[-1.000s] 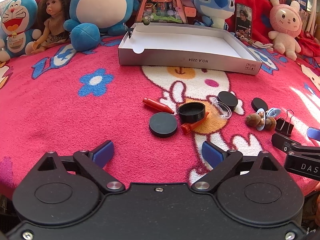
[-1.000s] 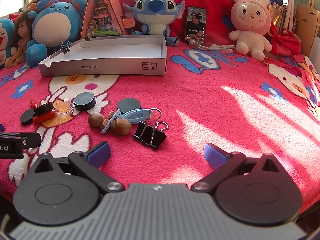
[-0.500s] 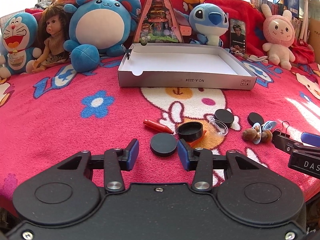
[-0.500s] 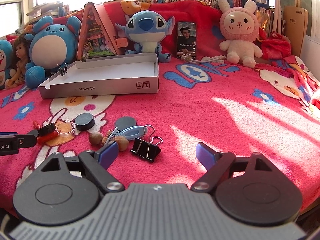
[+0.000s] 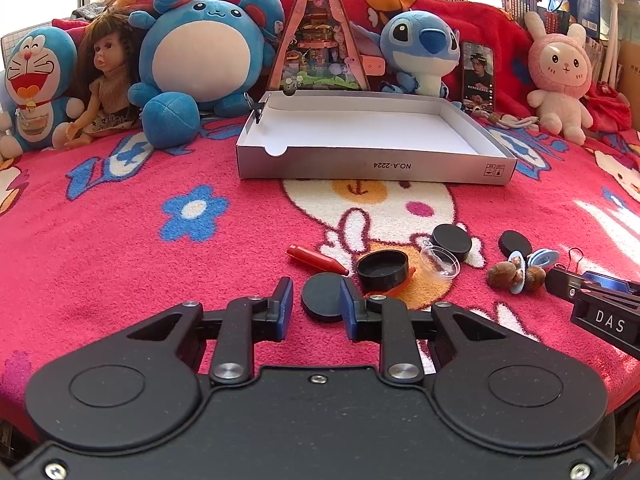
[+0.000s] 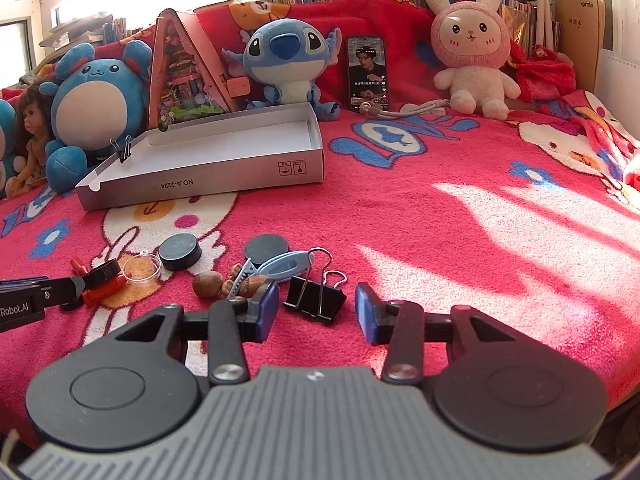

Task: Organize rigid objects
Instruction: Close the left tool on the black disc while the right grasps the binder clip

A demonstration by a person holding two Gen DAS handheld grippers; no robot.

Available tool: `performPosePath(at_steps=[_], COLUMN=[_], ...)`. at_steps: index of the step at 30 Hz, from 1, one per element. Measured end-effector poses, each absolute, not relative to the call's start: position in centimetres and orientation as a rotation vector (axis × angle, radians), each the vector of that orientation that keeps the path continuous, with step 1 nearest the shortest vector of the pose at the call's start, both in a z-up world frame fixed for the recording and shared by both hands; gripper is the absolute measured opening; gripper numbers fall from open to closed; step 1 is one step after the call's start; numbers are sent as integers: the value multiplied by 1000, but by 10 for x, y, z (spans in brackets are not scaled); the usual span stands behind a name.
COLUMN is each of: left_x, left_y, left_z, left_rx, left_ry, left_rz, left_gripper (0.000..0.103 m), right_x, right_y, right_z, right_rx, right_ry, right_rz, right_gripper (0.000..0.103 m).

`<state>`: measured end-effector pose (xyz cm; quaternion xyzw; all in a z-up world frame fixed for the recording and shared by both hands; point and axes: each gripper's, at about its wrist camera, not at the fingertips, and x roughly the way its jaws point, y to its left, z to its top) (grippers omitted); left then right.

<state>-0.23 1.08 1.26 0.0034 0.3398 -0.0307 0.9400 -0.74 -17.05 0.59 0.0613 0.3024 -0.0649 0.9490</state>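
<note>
left gripper [image 5: 316, 304] closed on black disc [image 5: 323, 297]; right gripper [image 6: 316, 312] narrowing, unclosed, around binder clip [image 6: 314, 300]

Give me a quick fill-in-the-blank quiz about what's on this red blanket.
The white box is labelled NO.A-___.
The plush rabbit at the back is ___ in colour.
A small ___ clip grips the box's rim.
Missing words: 2224; pink; binder.
</note>
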Motion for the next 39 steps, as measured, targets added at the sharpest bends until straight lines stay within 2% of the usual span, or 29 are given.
performPosePath(at_steps=[5, 13, 19, 25, 34, 36, 38, 39], left_x=[-3, -5, -6, -6, -4, -4, -4, -4], left_y=[11, 6, 2, 3, 6, 6, 6, 6], left_z=[12, 10, 6, 6, 6, 6, 6, 6], left_rx=[8, 11, 30, 27, 20, 19, 20, 21], left_ry=[689, 682, 692, 688, 692, 692, 692, 691], left_rz=[-64, -81, -78, -76, -72, -72, -72, -72], left_gripper=[25, 35, 36, 36, 36, 36, 36, 36], right_x=[-4, -4, -6, -3, 5, 4, 2, 1], right_y=[-168, -170, -173, -171, -184, -187, -190, -192], right_z=[4, 3, 3, 4, 8, 9, 9, 10], right_rx=[128, 137, 184, 147, 45, 31, 24, 20], right_ry=[614, 601, 598, 602, 649, 650, 654, 657], right_rz=[-157, -193, -167, -100, 64, 66, 65, 65], right_gripper=[53, 53, 36, 31, 32, 36, 47, 48])
